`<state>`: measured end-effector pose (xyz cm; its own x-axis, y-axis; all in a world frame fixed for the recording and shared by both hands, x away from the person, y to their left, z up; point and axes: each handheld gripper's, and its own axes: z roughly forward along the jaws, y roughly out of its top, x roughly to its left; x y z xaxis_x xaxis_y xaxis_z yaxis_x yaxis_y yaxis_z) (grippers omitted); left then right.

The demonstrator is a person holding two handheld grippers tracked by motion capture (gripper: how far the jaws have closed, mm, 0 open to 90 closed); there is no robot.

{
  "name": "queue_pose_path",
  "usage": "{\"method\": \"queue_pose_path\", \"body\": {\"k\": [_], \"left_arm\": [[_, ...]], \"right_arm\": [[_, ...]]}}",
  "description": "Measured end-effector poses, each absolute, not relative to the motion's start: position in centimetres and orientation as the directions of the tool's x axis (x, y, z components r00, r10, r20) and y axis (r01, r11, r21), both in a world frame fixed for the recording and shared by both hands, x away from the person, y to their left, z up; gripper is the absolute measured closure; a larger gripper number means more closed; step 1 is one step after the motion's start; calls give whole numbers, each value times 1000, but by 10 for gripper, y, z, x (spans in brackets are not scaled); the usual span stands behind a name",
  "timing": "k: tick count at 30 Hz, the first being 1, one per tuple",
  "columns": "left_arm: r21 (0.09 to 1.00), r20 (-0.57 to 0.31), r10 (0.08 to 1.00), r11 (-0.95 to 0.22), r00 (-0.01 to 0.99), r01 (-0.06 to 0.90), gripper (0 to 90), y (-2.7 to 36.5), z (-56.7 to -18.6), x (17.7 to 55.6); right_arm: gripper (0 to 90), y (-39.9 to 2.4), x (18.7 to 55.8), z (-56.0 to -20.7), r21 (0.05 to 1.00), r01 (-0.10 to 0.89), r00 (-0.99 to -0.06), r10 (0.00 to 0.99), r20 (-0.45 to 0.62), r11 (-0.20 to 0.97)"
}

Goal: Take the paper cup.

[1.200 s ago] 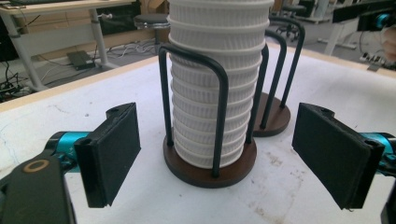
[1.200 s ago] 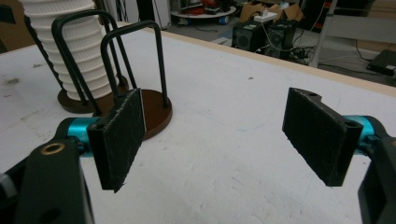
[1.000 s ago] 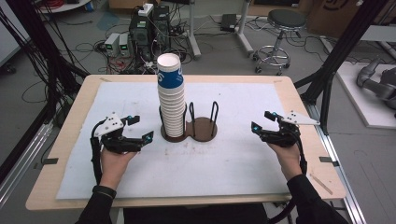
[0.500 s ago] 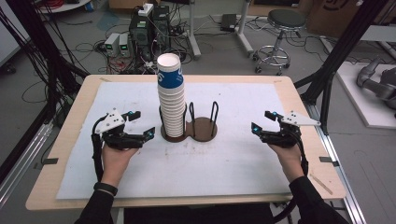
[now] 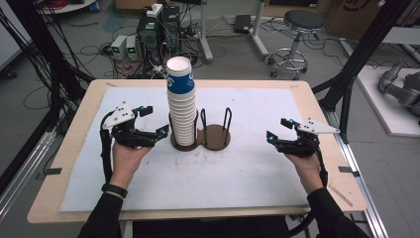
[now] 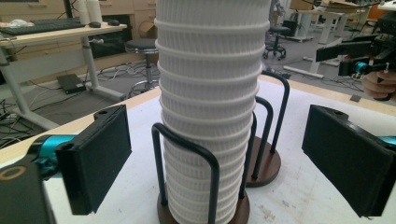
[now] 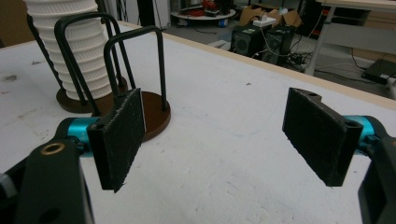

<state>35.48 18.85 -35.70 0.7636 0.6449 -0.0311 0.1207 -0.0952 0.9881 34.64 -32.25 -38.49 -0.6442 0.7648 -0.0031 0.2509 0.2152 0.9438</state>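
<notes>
Your left claw (image 5: 157,122), its jaws just opened wide, faces the cup stack (image 5: 182,106), ready to grasp it; your right claw (image 5: 278,131) waits apart, empty.

Robotics lab: black frame posts (image 5: 39,64) at upper left, power boxes (image 5: 159,27) and floor cables (image 5: 94,49) at top, stool (image 5: 297,29) upper right, desks (image 6: 56,32).

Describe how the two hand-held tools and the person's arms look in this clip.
Both tools, left and right, are black, each topped by a grey three-cornered plate with small blue lights near the front. Up close, the jaws carry flat black rectangular pads on turquoise metal mounts. A black cable trails from the left one. The person wears dark long sleeves and a black wristband on the left wrist.
</notes>
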Motion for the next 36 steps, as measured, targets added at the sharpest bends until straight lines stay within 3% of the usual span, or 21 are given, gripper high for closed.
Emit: {"method": "queue_pose_path", "body": {"k": [18,36], "left_arm": [[988,-27,583,-108,812,110,69,164,-329,387],[986,-48,553,-107,832,128,69,146,-327,411]], "right_arm": [[216,-321,347,-385,944,249,-651,759,-3,218],[215,-319,346,-386,942,250,-663,749,-3,225]]}}
